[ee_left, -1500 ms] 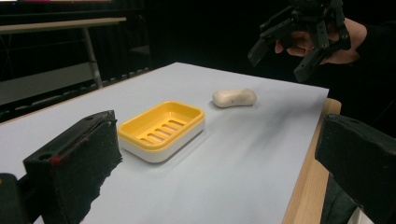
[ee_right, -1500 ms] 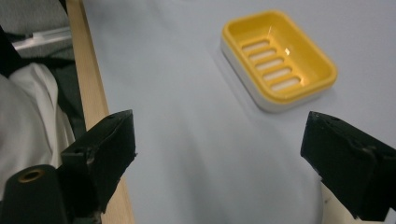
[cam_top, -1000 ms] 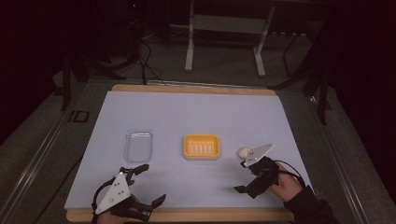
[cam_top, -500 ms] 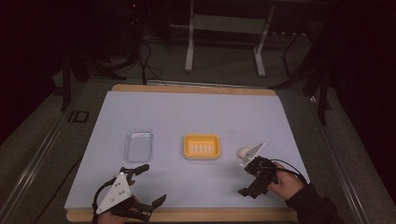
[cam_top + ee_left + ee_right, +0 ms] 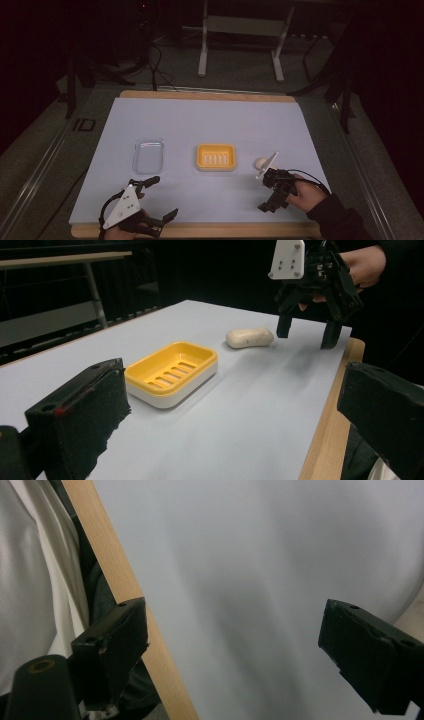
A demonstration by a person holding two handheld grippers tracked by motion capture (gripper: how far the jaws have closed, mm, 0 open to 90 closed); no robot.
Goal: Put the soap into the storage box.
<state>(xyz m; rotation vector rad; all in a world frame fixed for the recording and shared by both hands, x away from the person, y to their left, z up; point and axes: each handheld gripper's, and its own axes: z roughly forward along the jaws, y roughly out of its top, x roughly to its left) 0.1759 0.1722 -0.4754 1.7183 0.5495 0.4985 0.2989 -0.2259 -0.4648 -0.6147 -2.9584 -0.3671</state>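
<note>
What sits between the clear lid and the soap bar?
The yellow soap dish lies between the clear lid and the soap bar, seen in the high view.

A yellow soap dish sits between a clear lid and a pale soap bar.

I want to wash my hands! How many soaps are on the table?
1. The soap lies on the table right of the yellow soap dish, just beside the right tongs.

bare table lies beyond the clear tray, yellow soap dish and soap.
</note>
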